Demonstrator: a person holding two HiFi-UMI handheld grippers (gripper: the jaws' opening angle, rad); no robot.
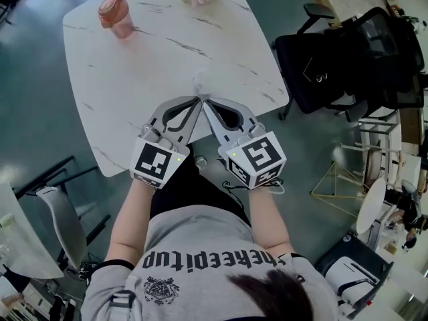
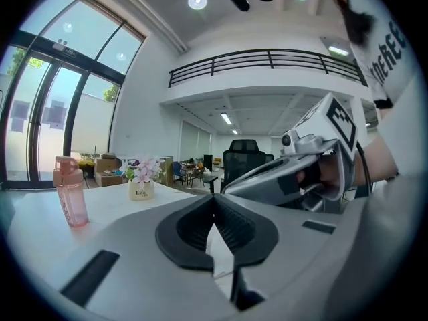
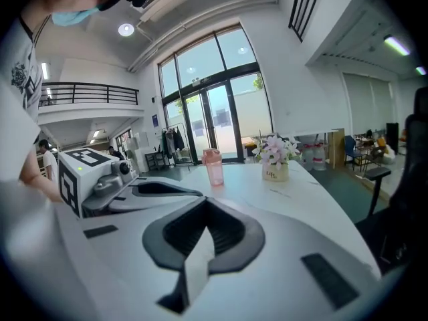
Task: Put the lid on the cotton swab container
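1. Tools over marble surface: left tool and right tool both closed, empty, tips nearly touching.
2. Pink bottle at far corner.
3. Small pale container just beyond tips, blurred; lid not made out.

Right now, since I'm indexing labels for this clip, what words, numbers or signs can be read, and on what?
"Life" - on the flower vase; the smaller line beneath is too blurred.
"...eepitup" - end of the shirt print, seen upside down; the start is unclear.
Left cube, right cube: square black-and-white patterns, no letters.
Pink bottle: nothing readable.
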